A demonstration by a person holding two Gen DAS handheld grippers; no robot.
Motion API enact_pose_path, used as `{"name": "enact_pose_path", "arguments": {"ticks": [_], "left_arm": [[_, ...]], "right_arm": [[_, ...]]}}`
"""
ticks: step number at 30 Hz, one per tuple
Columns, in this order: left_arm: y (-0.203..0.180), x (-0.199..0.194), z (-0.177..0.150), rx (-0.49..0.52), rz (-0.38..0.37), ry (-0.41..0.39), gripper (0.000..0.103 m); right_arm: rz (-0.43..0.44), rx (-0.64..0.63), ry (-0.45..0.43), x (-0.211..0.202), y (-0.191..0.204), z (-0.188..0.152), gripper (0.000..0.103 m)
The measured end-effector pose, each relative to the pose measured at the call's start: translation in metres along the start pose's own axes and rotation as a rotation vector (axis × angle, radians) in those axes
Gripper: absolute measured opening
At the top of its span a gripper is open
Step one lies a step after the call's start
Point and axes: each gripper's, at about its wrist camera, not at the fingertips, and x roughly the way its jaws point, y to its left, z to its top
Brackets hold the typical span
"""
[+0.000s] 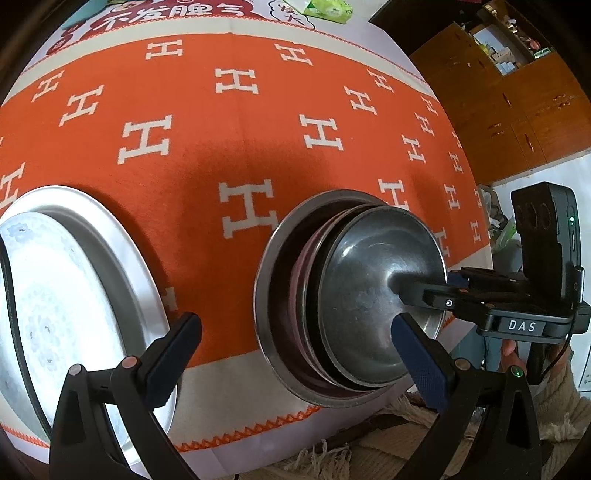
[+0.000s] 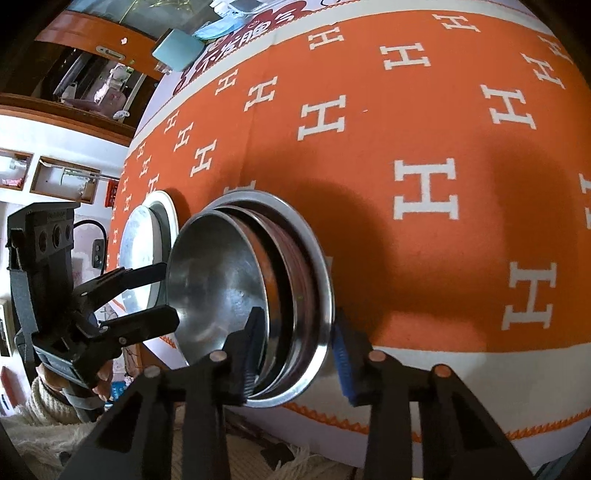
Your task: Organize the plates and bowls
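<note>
A stack of nested steel bowls [image 1: 354, 291] sits on the orange tablecloth [image 1: 236, 147] near its front edge; it also shows in the right wrist view [image 2: 258, 288]. My right gripper [image 2: 295, 350] is open, one finger inside the bowls and one outside, straddling the rims without clamping them. It also shows in the left wrist view [image 1: 424, 288], reaching into the top bowl. My left gripper [image 1: 295, 354] is open and empty, between the bowl stack and a stack of white plates [image 1: 66, 295] at the left. The plates also show in the right wrist view [image 2: 147, 243].
The cloth's fringed front edge [image 1: 332, 454] hangs below the dishes. A green packet [image 1: 327, 9] and a teal box [image 2: 177, 48] lie at the table's far side. A wooden cabinet [image 1: 517, 103] stands to the right of the table.
</note>
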Motion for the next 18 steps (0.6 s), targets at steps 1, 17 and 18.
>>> {"name": "enact_pose_path", "arguments": {"ticks": [1, 17, 18], "left_arm": [[-0.001, 0.002, 0.001, 0.0, -0.002, 0.004, 0.102], [0.001, 0.016, 0.002, -0.015, 0.008, 0.089, 0.067], [0.0, 0.019, 0.001, -0.012, 0.017, 0.101, 0.062]], "right_arm": [[-0.002, -0.002, 0.001, 0.0, 0.0, 0.0, 0.035], [-0.073, 0.002, 0.03, 0.002, 0.002, 0.004, 0.026], [-0.077, 0.001, 0.032, 0.002, 0.002, 0.004, 0.026]]}}
